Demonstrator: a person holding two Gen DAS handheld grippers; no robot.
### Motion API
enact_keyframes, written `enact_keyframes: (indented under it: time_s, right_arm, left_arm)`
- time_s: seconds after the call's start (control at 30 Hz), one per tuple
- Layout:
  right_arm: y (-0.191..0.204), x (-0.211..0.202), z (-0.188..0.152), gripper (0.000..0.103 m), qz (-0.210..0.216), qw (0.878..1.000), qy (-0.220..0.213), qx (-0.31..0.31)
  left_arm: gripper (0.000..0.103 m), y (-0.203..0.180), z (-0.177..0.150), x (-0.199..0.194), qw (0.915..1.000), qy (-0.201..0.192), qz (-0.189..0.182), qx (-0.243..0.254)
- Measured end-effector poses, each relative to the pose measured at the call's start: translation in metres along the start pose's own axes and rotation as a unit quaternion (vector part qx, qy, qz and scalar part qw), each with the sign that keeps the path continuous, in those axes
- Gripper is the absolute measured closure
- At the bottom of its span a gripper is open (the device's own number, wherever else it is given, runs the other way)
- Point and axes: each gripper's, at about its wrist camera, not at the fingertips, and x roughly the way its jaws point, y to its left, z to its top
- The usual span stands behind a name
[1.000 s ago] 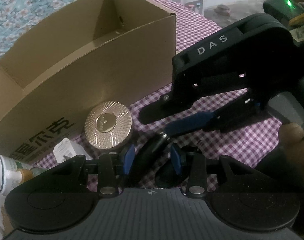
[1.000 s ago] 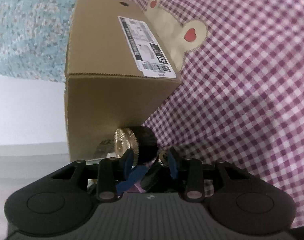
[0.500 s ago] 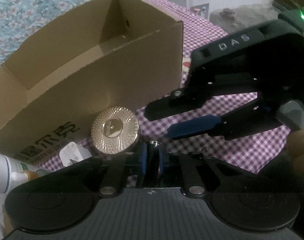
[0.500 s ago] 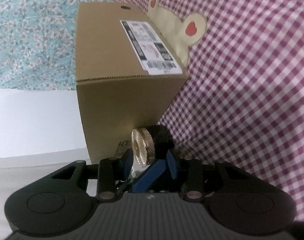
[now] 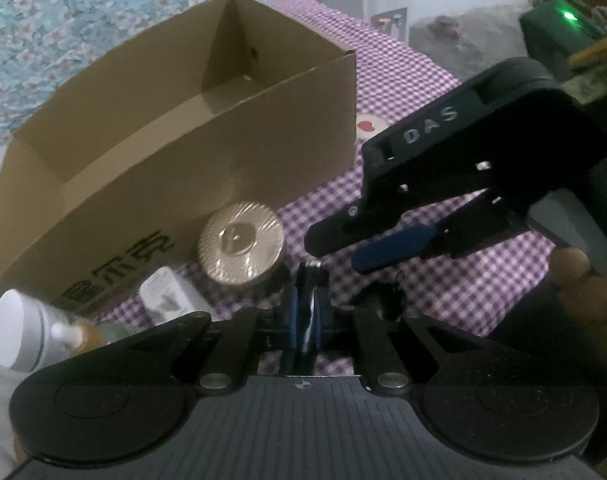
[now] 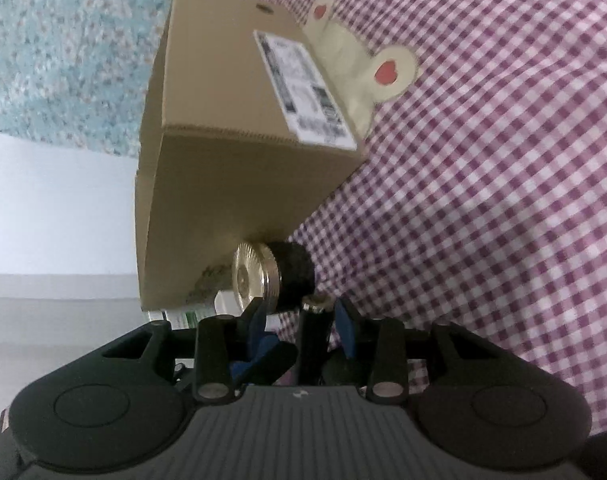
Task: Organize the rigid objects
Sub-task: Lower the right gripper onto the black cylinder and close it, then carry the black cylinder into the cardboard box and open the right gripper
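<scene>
Our left gripper (image 5: 308, 312) has closed since a second ago and now clamps a slim black tube (image 5: 309, 280) upright between its blue pads. Our right gripper (image 5: 339, 246) hovers just right of it, jaws apart on nothing. A gold-lidded black jar (image 5: 241, 250) sits left, against the open cardboard box (image 5: 183, 152), on the purple checked cloth (image 5: 463, 280). A pump bottle (image 5: 27, 334) lies near left.

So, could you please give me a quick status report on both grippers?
Left gripper shut on slim black tube. Right gripper open, holding nothing. Open cardboard box just behind, gold-lidded jar beside it.
</scene>
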Motion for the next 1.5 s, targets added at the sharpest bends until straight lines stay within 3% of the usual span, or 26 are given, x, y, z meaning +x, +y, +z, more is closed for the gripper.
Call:
enact_keyframes:
  time_s: [0.23, 0.43, 0.57, 0.8, 1.0, 1.2, 1.5]
  right_arm:
    - [0.016, 0.024, -0.003, 0.062, -0.046, 0.999, 0.022, -0.01]
    - [0.043, 0.032, -0.012, 0.068, -0.102, 0.992, 0.01, -0.068]
    - [0.059, 0.036, -0.022, 0.078, -0.14, 0.984, -0.006, -0.109]
    - [0.067, 0.036, -0.032, 0.078, -0.155, 0.978, -0.027, -0.135]
    - [0.051, 0.018, -0.013, 0.078, -0.15, 0.98, -0.048, -0.118]
    - [0.038, 0.01, -0.007, 0.078, -0.133, 0.985, -0.052, -0.097]
    - [0.031, 0.007, -0.009, 0.077, -0.112, 0.99, -0.038, -0.083]
  left_arm:
    - [0.093, 0.006, -0.005, 0.004, 0.9998, 0.012, -0.008, -0.012]
    - [0.09, 0.008, -0.006, 0.006, 0.9994, 0.013, -0.028, -0.018]
    - [0.085, 0.009, -0.005, 0.006, 0.9989, 0.01, -0.039, -0.024]
    - [0.079, 0.016, -0.004, 0.007, 0.9979, 0.013, -0.054, -0.034]
    - [0.073, 0.014, 0.007, 0.012, 0.9962, 0.019, -0.076, -0.039]
    - [0.073, 0.011, 0.019, 0.034, 0.9938, 0.042, -0.088, -0.053]
    - [0.081, 0.008, 0.027, 0.047, 0.9951, 0.05, -0.06, -0.061]
